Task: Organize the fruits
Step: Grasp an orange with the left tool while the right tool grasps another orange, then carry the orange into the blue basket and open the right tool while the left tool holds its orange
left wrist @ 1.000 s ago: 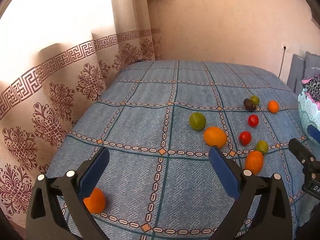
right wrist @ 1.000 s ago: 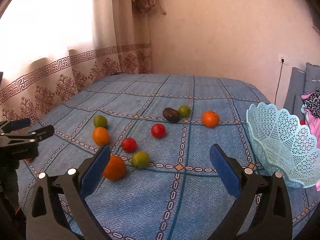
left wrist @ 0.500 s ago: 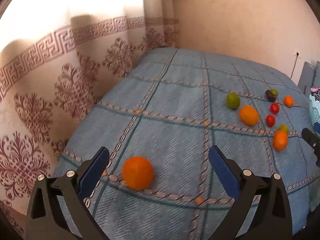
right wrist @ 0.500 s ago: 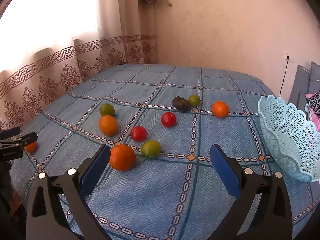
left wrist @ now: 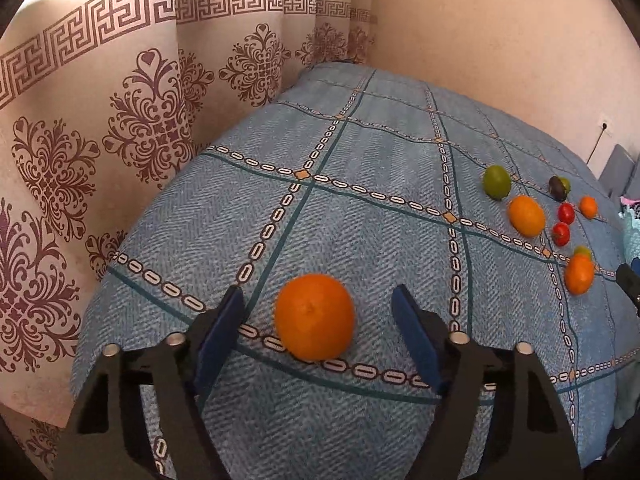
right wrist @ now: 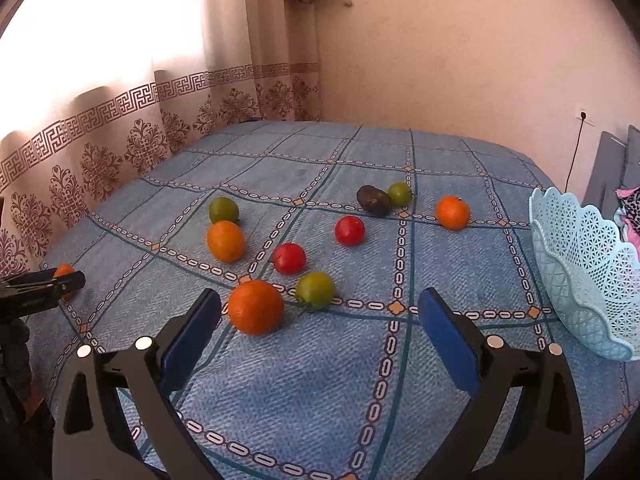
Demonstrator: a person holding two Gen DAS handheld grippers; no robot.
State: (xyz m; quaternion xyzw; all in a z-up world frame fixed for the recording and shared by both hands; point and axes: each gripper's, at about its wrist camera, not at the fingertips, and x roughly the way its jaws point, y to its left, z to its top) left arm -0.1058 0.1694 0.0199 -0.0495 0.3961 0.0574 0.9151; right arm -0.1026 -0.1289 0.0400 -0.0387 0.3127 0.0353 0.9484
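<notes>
A lone orange lies on the blue checked bedspread near its left edge. It sits between the blue pads of my left gripper, whose jaws are closing, with a gap left on each side of the fruit. The right wrist view shows this gripper at the far left around the same orange. My right gripper is open and holds nothing, just short of a big orange and a green fruit.
Farther back lie two red tomatoes, an orange, a green fruit, a dark avocado and another orange. A pale blue lattice basket stands at the right. A patterned curtain hangs by the bed's left edge.
My left gripper swung left and down to the lone orange, which now sits centred between its pads, and the jaws have narrowed. The right gripper has hardly moved.
</notes>
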